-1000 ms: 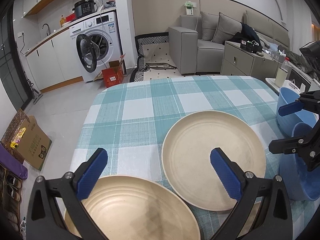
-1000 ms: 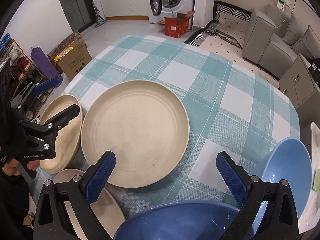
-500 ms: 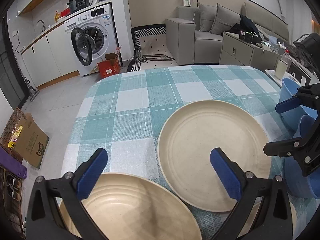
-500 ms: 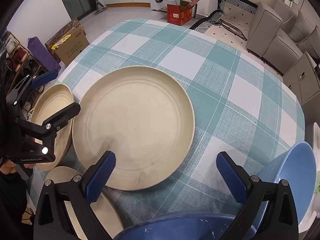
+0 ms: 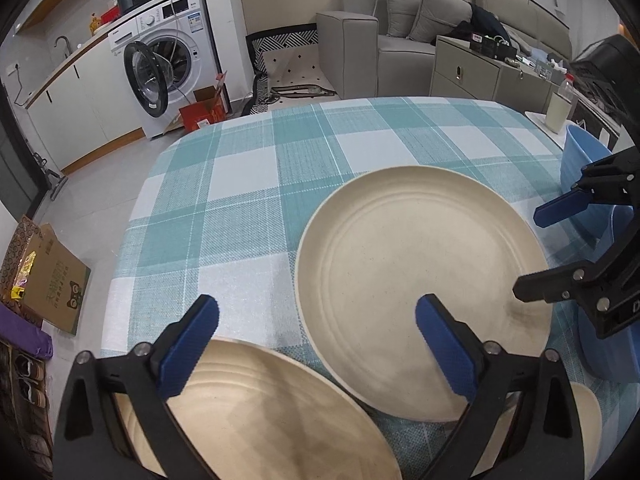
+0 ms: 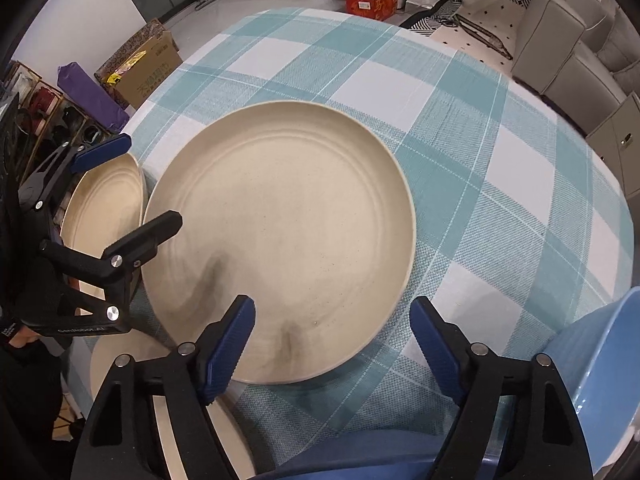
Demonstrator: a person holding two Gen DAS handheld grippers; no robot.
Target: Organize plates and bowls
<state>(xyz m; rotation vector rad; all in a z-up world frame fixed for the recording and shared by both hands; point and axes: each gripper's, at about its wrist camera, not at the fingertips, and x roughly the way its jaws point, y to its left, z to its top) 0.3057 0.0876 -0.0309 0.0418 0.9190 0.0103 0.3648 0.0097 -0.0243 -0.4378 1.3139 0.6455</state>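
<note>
My left tongs hang over the near edge of the worktop, jaws closing with nothing pressed between them; the rim of the near plate lies just under the left finger, and the big plate sits just beyond, under the right finger. My right tongs point steeply down, jaws also closing and empty, the near rim of the big plate between them and a blue bowl right under the camera.

To do this well, I judge I should commit each pair to one rim only: one finger under the lip, one on top, biting the raised edge rather than the flat middle. The plates are shallow and smooth, so a shallow bite may slip; I want the pads well onto the rim before lifting.

A third plate lies at the near left corner, partly under my left tongs, and a second blue bowl stands at the right, close to the worktop's edge. The three plates crowd each other, almost touching, so lifting one could nudge its neighbour. My two tongs are near each other over the big plate and could collide.

Farther off, the checked cloth is bare. Beyond it stand a washing machine, a red box and a sofa.
</note>
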